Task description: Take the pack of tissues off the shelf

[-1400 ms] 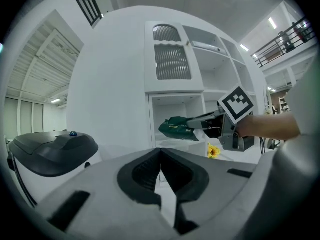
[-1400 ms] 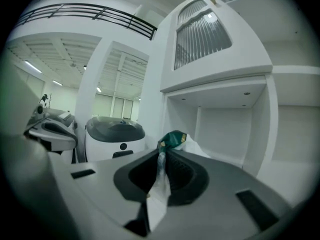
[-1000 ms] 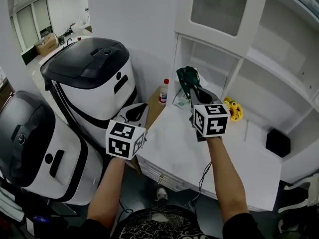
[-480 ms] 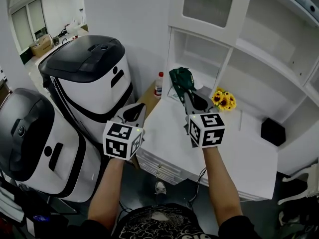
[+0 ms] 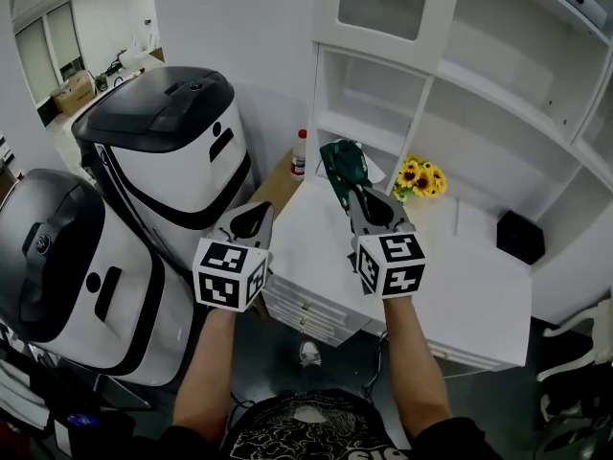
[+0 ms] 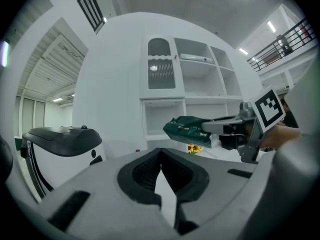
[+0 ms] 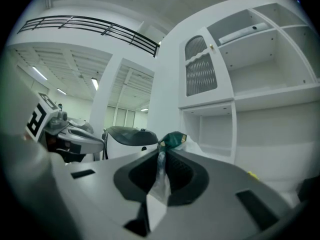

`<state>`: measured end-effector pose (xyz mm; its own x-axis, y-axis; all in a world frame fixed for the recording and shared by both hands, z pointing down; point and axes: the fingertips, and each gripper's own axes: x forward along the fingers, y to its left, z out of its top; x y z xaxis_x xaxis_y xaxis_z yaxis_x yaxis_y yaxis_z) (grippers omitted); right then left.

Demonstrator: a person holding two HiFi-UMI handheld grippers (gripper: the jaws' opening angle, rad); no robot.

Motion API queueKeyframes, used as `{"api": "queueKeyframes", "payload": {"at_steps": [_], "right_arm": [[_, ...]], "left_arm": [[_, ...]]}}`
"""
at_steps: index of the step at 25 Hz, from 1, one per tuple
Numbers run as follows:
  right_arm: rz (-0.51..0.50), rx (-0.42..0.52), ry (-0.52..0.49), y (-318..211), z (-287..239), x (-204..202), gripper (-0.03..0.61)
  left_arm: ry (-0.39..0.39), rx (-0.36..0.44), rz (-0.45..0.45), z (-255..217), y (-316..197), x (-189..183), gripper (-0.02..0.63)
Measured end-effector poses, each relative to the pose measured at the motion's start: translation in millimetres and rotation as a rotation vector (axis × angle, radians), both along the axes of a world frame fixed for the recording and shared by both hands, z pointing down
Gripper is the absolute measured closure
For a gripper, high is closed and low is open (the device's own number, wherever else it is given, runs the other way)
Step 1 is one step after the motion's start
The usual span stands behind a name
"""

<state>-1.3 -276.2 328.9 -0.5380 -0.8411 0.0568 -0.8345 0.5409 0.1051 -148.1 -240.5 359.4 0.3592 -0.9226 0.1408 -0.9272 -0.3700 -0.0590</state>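
The pack of tissues [image 5: 342, 164] is a dark green soft packet. My right gripper [image 5: 351, 193] is shut on its wrapper edge and holds it in the air over the white counter [image 5: 450, 276], in front of the lower shelf compartment [image 5: 369, 103]. In the right gripper view the wrapper's clear edge runs between the jaws of the right gripper [image 7: 161, 156], with the pack [image 7: 173, 139] just past the tips. My left gripper [image 5: 254, 220] hangs left of the counter, shut with nothing in it. In the left gripper view the pack [image 6: 187, 129] shows ahead of the left gripper [image 6: 160, 154].
Sunflowers [image 5: 419, 175] and a black box [image 5: 520, 236] stand on the counter at the back. A red-capped bottle [image 5: 299, 153] stands left of the shelf unit. Two large white and black machines [image 5: 172, 151] fill the left side. A frosted cabinet door [image 5: 383, 3] hangs above the compartment.
Both grippers have drawn back from the shelf toward me. The right one has carried the green pack out from the compartment's mouth to over the counter.
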Motion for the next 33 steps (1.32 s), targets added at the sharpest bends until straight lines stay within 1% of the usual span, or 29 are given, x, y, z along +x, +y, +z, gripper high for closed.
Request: {"api": "queueKeyframes", "payload": {"at_steps": [3,11,15,24,33], "right_arm": [[-0.006,-0.007,-0.007,12.0,7.5,-3.1,0.551],[-0.005,-0.016,-0.009,33.1,18.6,-5.3,0.551],[-0.004,-0.007,-0.005,36.9,18.8,-5.8,0.551],[-0.003,0.001,-0.005,47.1,13.5,-5.7,0.551],[-0.011,0.006,-0.006,53.0,10.0,-11.2,0.551]], "left_arm": [[0.009,-0.004,-0.005,4.8,9.0,-2.8,0.607],[-0.001,-0.012,-0.021,13.7,31.3,-14.9,0.607],[-0.003,-0.008,-0.022,11.8,34.3,-16.8,0.607],[-0.004,-0.001,0.0,7.6,39.7,-8.0,0.607],[0.001,0.008,-0.01,2.4,45.3,-13.9,0.607]]}}
